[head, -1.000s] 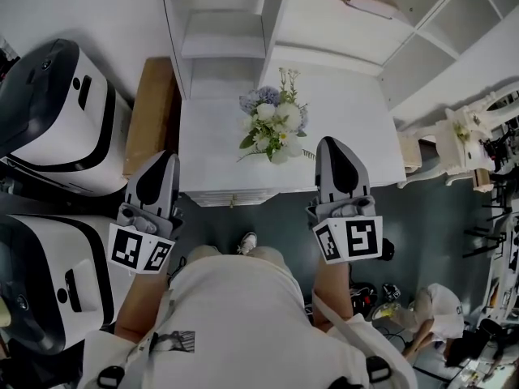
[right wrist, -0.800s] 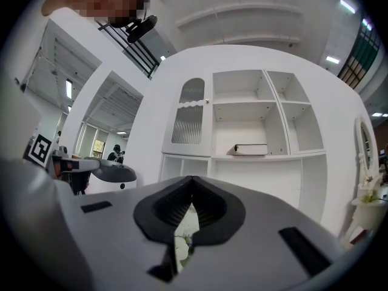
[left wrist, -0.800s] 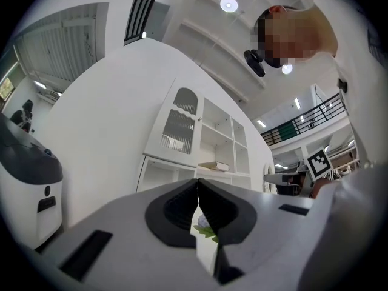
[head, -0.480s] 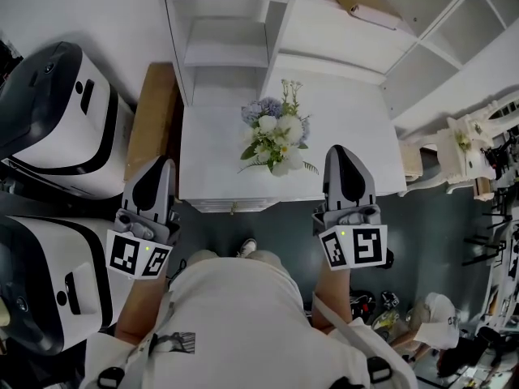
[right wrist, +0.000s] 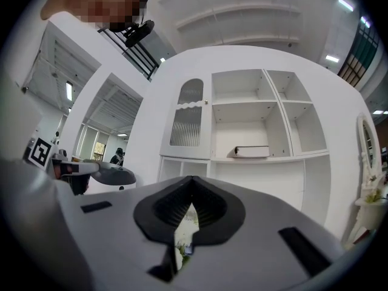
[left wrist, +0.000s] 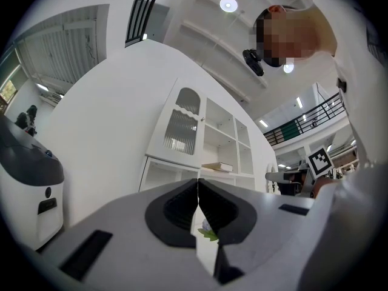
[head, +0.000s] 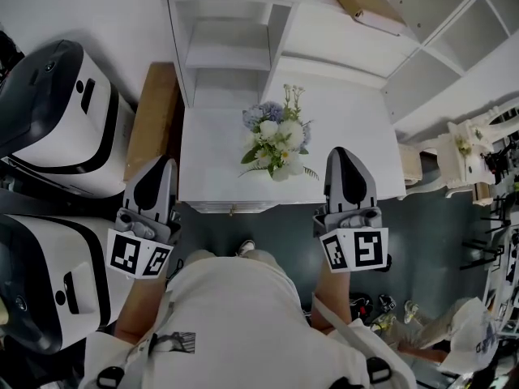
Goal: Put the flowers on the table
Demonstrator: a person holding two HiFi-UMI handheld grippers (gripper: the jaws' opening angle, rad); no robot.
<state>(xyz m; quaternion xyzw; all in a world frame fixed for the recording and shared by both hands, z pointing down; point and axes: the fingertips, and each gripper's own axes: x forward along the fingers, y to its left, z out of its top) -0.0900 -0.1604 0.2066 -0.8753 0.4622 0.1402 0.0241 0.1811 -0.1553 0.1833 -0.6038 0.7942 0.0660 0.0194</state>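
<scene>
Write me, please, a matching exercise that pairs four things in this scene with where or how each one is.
Things:
1. flowers
2. book
3. wooden board
4. right gripper

Places or states:
A. beside the left edge of the white table
B. lying flat on a cabinet shelf
C. jaws shut, empty, near the table's front edge
D. on the table top, near its middle

Pairs: 1-D; 2-B; 3-A; 4-C.

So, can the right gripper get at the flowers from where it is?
Probably yes: the flowers stand on the table just beside the right gripper, nothing between them, though its fingers are shut.
</scene>
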